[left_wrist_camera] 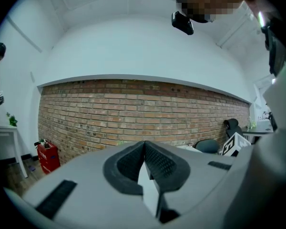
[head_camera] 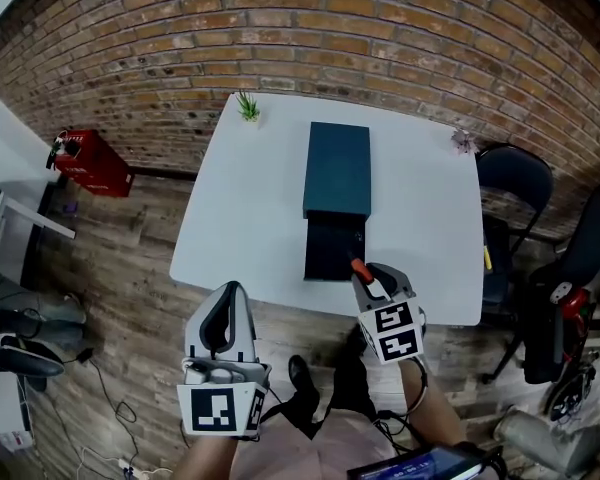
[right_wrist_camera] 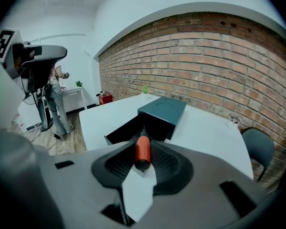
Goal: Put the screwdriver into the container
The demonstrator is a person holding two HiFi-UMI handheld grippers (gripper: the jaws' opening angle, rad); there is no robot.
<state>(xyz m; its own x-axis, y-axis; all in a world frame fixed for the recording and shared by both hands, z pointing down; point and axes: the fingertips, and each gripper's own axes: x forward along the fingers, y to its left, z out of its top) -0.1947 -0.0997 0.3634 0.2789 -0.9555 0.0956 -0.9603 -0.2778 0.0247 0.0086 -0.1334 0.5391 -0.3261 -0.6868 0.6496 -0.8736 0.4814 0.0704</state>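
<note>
A screwdriver with an orange-red handle (right_wrist_camera: 143, 150) is clamped between the jaws of my right gripper (right_wrist_camera: 144, 152), its shaft pointing ahead toward the container. In the head view the right gripper (head_camera: 368, 276) hovers over the table's near edge, the screwdriver (head_camera: 361, 268) at its tip, just beside the open drawer. The container is a dark teal box (head_camera: 338, 170) with a black drawer (head_camera: 332, 249) pulled out toward me; the box (right_wrist_camera: 163, 112) also shows in the right gripper view. My left gripper (head_camera: 226, 320) hangs below the table edge, its jaws together and empty (left_wrist_camera: 145, 160).
The white table (head_camera: 250, 208) carries a small green plant (head_camera: 248, 106) at its far left corner and a small object (head_camera: 463, 142) at far right. A dark chair (head_camera: 514, 180) stands right of the table. A red case (head_camera: 90, 163) sits by the brick wall.
</note>
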